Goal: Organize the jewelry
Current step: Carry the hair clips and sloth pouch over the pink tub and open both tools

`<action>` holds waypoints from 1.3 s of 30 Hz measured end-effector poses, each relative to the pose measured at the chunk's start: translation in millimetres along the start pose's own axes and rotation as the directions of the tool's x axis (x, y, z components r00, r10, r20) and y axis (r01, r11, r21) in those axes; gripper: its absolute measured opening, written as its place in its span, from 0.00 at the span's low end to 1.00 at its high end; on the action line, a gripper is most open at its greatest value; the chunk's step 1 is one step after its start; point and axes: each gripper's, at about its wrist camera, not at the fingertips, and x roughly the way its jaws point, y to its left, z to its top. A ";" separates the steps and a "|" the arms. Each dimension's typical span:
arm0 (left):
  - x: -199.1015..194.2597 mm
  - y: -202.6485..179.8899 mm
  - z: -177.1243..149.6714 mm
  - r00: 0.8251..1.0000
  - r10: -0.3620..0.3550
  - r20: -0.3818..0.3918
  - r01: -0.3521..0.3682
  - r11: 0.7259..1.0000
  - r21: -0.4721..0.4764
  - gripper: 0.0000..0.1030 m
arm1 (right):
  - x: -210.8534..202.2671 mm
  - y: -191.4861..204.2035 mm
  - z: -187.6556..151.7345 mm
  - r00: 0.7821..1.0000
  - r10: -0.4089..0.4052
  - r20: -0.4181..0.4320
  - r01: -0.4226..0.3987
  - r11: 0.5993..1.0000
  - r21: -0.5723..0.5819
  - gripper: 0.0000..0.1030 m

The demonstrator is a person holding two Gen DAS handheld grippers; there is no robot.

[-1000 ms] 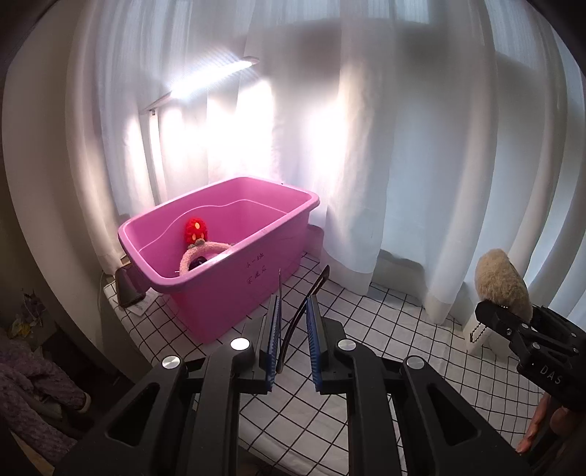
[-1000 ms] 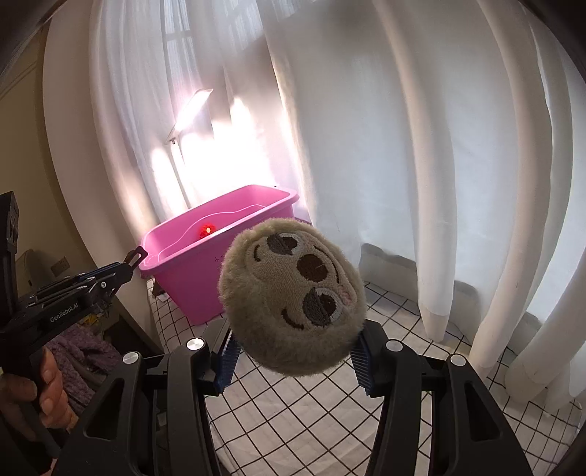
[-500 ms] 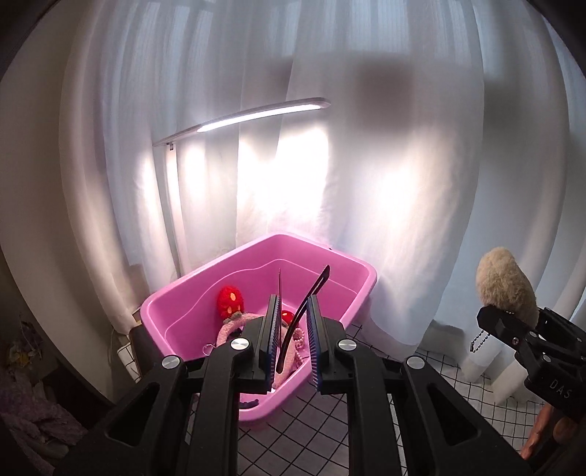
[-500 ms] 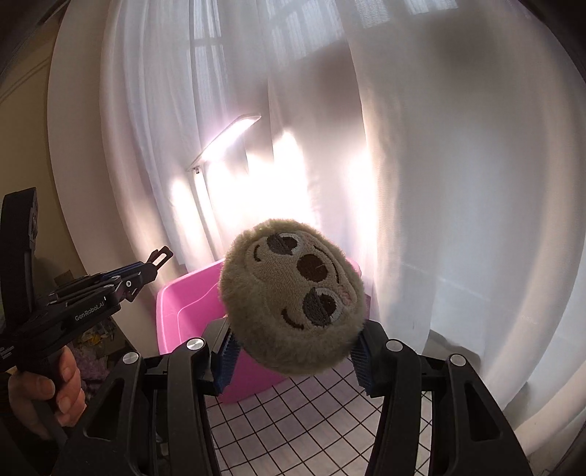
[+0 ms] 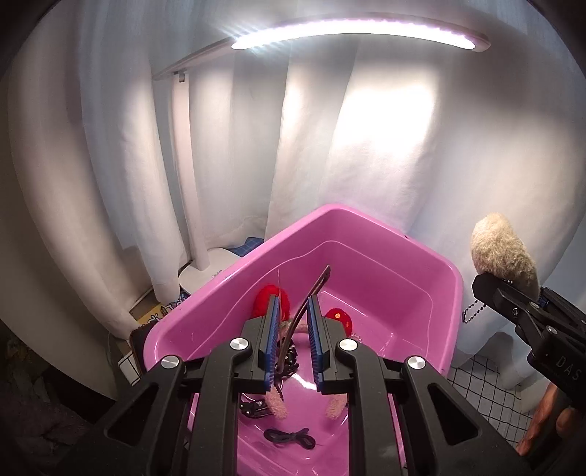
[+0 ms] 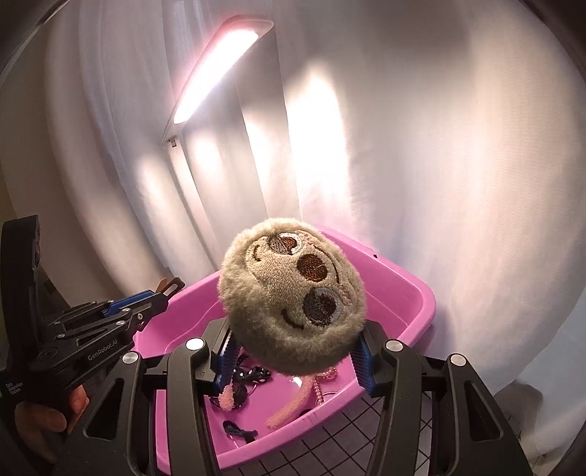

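**Ana:** Bin (image 5: 366,256) first: why does the pink tub fill the lower centre?

**Ben:** Both loads probably drop there. The right hand-held gripper (image 6: 293,360) squeezes the sloth plush (image 6: 293,304) above it; the left hand-held gripper (image 5: 292,342) pinches a thin dark hair clip (image 5: 304,311) over the strawberries and ties inside.

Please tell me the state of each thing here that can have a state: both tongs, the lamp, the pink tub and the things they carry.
Left tongs: nearly shut, pinching a thin dark hair clip over the tub.
Right tongs: shut on the plush sloth keychain, held in the air.
Desk lamp: switched on.
Pink tub: open, no lid, partly filled with accessories.
Pink fuzzy headband: lying inside the tub.
Black hair tie: lying loose on the tub floor.
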 end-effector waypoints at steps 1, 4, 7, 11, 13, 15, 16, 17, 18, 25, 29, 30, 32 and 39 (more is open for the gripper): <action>10.1 2.5 0.3 1.000 -0.003 -0.025 0.003 1.000 -0.002 0.15 | 8.9 0.8 0.8 1.000 -0.001 -0.021 0.001 1.000 0.003 0.49; 33.0 9.4 1.0 0.996 -0.005 -0.090 0.005 1.000 -0.005 0.16 | 37.4 1.1 3.8 0.996 0.001 -0.088 0.000 1.000 0.010 0.49; 49.5 14.8 0.0 0.989 -0.013 -0.144 0.011 1.000 -0.013 0.16 | 62.9 0.1 2.2 0.988 -0.009 -0.157 0.012 1.000 0.016 0.49; 65.7 15.0 0.2 0.982 -0.006 -0.189 0.006 1.000 0.002 0.17 | 80.7 -2.2 -2.2 0.976 -0.023 -0.217 0.026 1.000 0.008 0.49; 73.5 15.3 -0.6 0.978 -0.008 -0.210 0.009 1.000 0.004 0.19 | 89.0 -3.3 -4.1 0.971 -0.034 -0.237 0.037 0.999 0.005 0.49; 78.0 15.3 -1.5 0.974 -0.012 -0.225 0.012 1.000 0.000 0.19 | 95.9 -4.5 -4.4 0.965 -0.040 -0.260 0.043 0.999 0.005 0.49; 79.1 15.5 -1.8 0.973 -0.014 -0.232 0.014 1.000 -0.002 0.19 | 98.4 -5.2 -4.9 0.962 -0.043 -0.271 0.046 0.999 0.003 0.49; 80.5 15.6 -2.0 0.971 -0.016 -0.238 0.017 1.000 -0.002 0.19 | 103.5 -4.7 -2.3 0.959 -0.051 -0.279 0.053 0.999 0.000 0.50; 81.8 15.6 -2.0 0.970 -0.014 -0.243 0.015 1.000 0.001 0.21 | 105.2 -4.8 -1.8 0.957 -0.058 -0.284 0.060 0.998 -0.002 0.54; 73.2 20.8 1.7 0.978 0.018 -0.210 -0.021 1.000 -0.012 0.78 | 101.7 -5.3 4.8 0.960 -0.108 -0.258 0.106 0.994 -0.020 0.65; 74.1 23.9 2.6 0.974 0.031 -0.224 -0.037 0.999 -0.022 0.79 | 89.4 -6.4 3.9 0.965 -0.108 -0.240 0.107 0.994 -0.020 0.65; 74.5 24.8 2.7 0.973 0.035 -0.228 -0.042 0.999 -0.024 0.79 | 87.3 -6.2 3.3 0.966 -0.108 -0.236 0.106 0.994 -0.019 0.65; 74.1 25.4 2.2 0.972 0.040 -0.230 -0.048 0.998 -0.028 0.79 | 87.2 -6.8 3.0 0.966 -0.102 -0.238 0.101 0.995 -0.013 0.65; 71.4 27.2 -2.2 0.971 0.083 -0.226 -0.090 0.996 -0.020 0.79 | 79.2 -9.5 -4.8 0.970 -0.081 -0.230 0.089 0.996 0.026 0.65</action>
